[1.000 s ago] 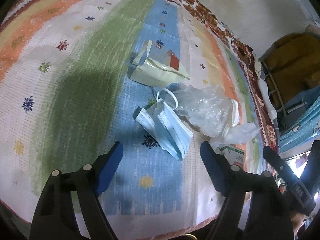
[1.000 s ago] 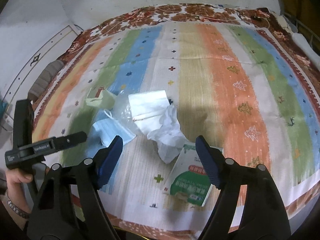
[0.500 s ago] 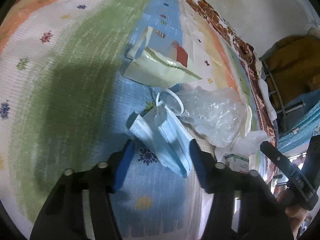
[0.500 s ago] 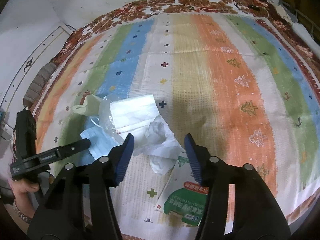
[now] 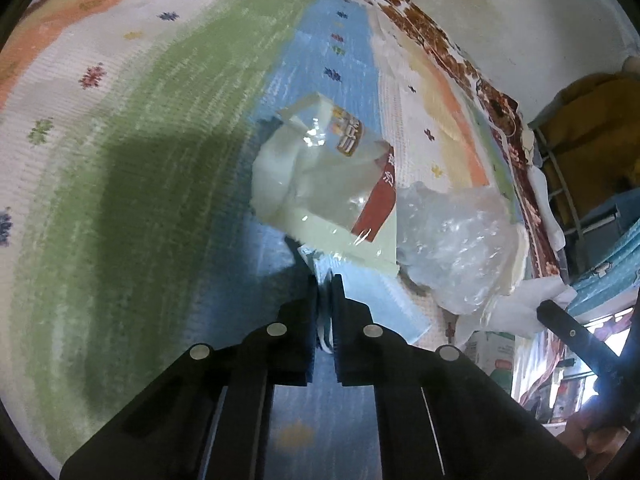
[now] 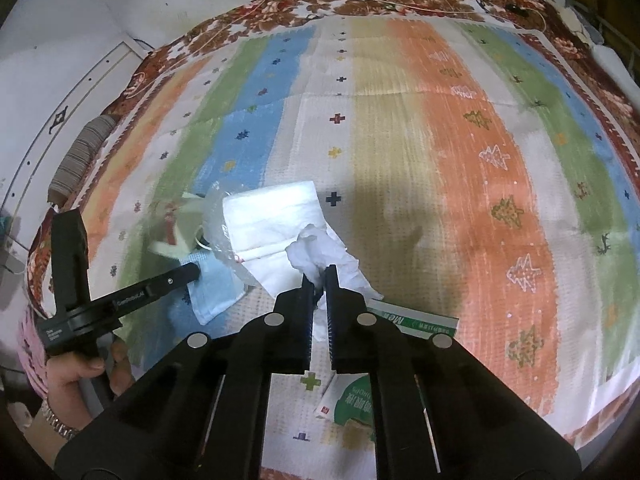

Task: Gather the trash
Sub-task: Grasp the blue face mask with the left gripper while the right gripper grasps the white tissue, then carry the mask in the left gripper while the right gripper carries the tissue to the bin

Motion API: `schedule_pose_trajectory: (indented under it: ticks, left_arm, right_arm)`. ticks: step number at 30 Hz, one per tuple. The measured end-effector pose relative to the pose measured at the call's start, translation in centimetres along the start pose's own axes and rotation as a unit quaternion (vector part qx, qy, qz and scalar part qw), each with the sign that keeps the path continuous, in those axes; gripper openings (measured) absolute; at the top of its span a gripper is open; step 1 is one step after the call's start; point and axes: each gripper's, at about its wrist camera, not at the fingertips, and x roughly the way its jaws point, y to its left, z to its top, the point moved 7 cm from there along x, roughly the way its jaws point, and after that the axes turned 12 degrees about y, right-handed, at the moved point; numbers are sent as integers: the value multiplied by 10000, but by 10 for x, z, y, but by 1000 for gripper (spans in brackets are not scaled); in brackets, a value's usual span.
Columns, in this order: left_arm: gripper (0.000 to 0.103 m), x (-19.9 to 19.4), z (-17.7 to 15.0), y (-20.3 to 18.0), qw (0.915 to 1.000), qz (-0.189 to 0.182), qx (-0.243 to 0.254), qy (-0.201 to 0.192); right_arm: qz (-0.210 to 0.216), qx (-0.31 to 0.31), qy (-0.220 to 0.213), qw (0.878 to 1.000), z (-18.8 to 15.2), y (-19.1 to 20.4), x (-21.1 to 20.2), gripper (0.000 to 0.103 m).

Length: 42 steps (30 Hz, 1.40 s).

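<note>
In the left wrist view my left gripper (image 5: pixel 325 280) has its jaws closing, and the pads pinch the edge of a blue face mask (image 5: pixel 384 300) lying on the striped mat. Just beyond it lie a pale wrapper with a red band (image 5: pixel 332 184) and a crumpled clear plastic bag (image 5: pixel 456 248). In the right wrist view my right gripper (image 6: pixel 319 276) is closing too, its pads squeezing a crumpled white tissue (image 6: pixel 320 248). The blue face mask (image 6: pixel 216 292) and the left gripper (image 6: pixel 192 270) show at the left there.
A flat white packet (image 6: pixel 276 220) lies behind the tissue. A green-and-white carton (image 6: pixel 412 324) sits partly under my right gripper. The striped mat (image 6: pixel 460 160) stretches away to a wall. A person's hand (image 6: pixel 80 376) holds the left gripper. Shelving (image 5: pixel 580 200) stands past the mat's right edge.
Both grippers dropped closer to the mat and went from wide open to shut. The left closed on the blue mask, the right on the white tissue.
</note>
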Motion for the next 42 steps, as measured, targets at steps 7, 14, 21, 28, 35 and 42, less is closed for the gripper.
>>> schedule_pose_trajectory:
  ticks: [7,14,21,28,35,42]
  left_arm:
    - [4,-41,-17,-3,9996,260,57,-79]
    - [4,-82,-35,-5,9979,568,248,-204]
    - [4,-114,-52,-20,9934,881,573,-456]
    - [4,-136,-70,-33,9870,1104,1011,-582]
    - [4,-158,-89,-49,9865,969,1085,-756]
    - [4,-154,-108,-29,9929,982,621,-257]
  right_arm:
    - [218,-170,-146,9995,-5,19,-27,4]
    - [351,-367,-292,9983,-22,36,-58,4]
    - [388,-426,-427,9974,-38,43,-82,4]
    - [459,-500,-495,9965,-54,52,-98,4]
    - [341,-832,-704,9935,-76,69,-119,4]
    - [346,-945,-782,9918,-92,75,-129,4]
